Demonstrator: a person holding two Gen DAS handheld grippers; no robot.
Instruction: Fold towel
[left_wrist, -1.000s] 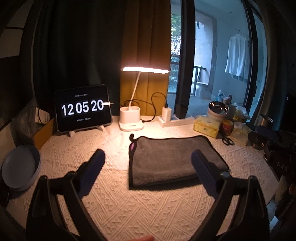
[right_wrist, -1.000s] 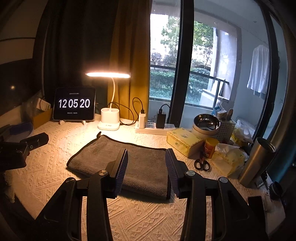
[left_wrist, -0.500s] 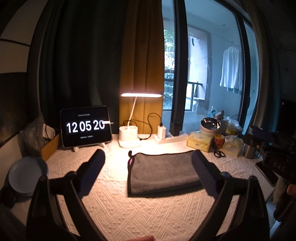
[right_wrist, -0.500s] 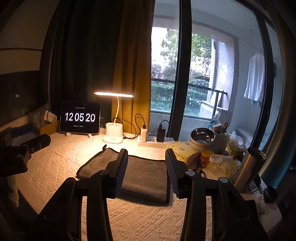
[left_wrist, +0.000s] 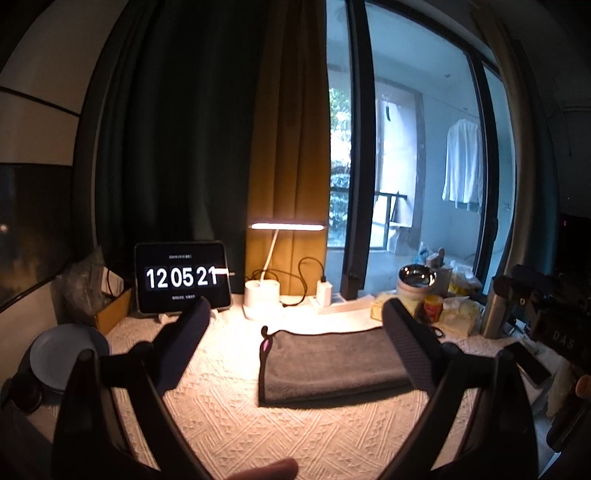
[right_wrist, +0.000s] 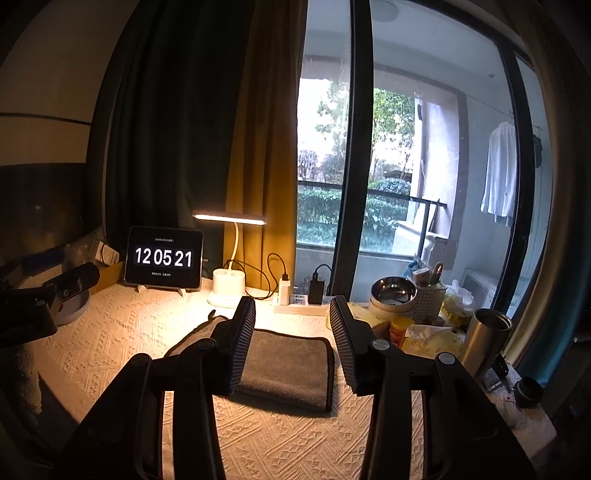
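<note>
A dark grey towel (left_wrist: 328, 363) lies folded flat on the cream patterned tablecloth (left_wrist: 258, 424), with a small loop and pink tag at its far left corner. It also shows in the right wrist view (right_wrist: 288, 365). My left gripper (left_wrist: 295, 332) is open wide and empty, held well above and back from the towel. My right gripper (right_wrist: 291, 325) is open and empty, also raised above the towel's near edge. Neither gripper touches the towel.
A tablet clock (left_wrist: 183, 278) and a lit desk lamp (left_wrist: 264, 295) stand at the back. A power strip (right_wrist: 299, 304), tissue box, steel bowl (right_wrist: 393, 293), steel tumbler (right_wrist: 485, 341) and clutter sit at the right. A grey plate (left_wrist: 62, 356) lies at left.
Both grippers have lifted up and pulled back from the towel, so it looks smaller and lower in both views. The towel has not moved. Both grippers stay open.
</note>
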